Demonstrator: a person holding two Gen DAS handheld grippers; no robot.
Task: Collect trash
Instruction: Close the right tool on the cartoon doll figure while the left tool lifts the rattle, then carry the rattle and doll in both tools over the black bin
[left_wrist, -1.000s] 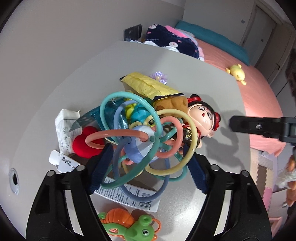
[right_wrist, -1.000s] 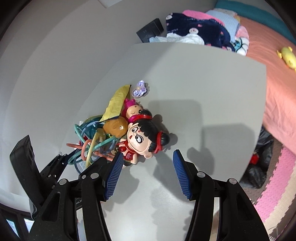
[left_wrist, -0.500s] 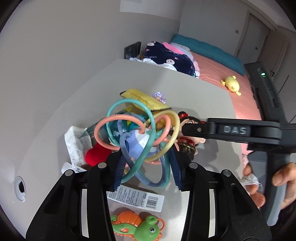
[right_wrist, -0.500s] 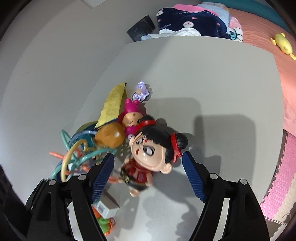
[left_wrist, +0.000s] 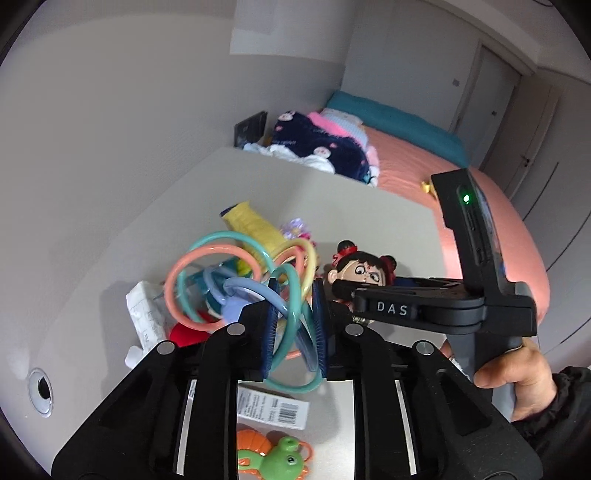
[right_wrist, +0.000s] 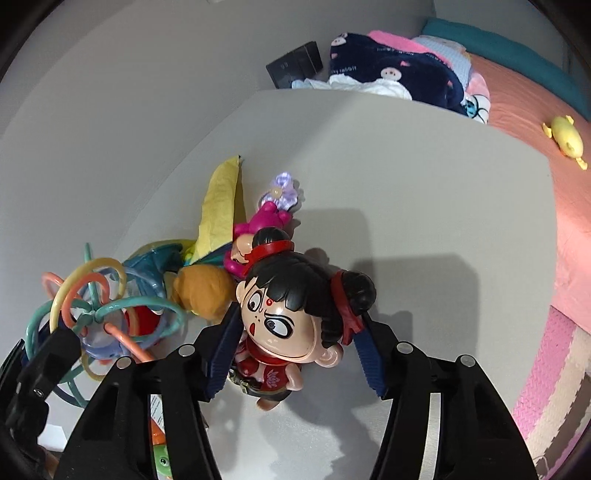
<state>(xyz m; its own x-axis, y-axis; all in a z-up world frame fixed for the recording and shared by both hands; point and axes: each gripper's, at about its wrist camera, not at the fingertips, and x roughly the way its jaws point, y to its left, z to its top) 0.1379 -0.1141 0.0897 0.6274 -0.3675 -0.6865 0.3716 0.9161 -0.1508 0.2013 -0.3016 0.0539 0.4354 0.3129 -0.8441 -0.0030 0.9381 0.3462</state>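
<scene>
My left gripper (left_wrist: 293, 328) is shut on a loop toy of coloured plastic rings (left_wrist: 236, 273) and holds it above the grey table (left_wrist: 369, 210). It also shows in the right wrist view (right_wrist: 99, 310). My right gripper (right_wrist: 295, 350) has its blue pads on both sides of the head of a black-haired doll in red (right_wrist: 295, 317), closed on it. The doll also shows in the left wrist view (left_wrist: 364, 264). A yellow wrapper (left_wrist: 255, 225) (right_wrist: 218, 210), a white crumpled packet (left_wrist: 142, 314) and a white barcode label (left_wrist: 273, 406) lie on the table.
A green and orange seahorse toy (left_wrist: 273, 458), a red heart (left_wrist: 188, 332), a pink doll (right_wrist: 258, 229), an orange ball (right_wrist: 203, 291) and a purple flower (right_wrist: 282, 190) lie in the pile. A cable hole (left_wrist: 40, 391) is at left. A bed (left_wrist: 424, 166) with clothes stands beyond the table.
My left gripper closed on the loop toy and lifted it off the pile. My right gripper came down over the black-haired doll and closed around its head.
</scene>
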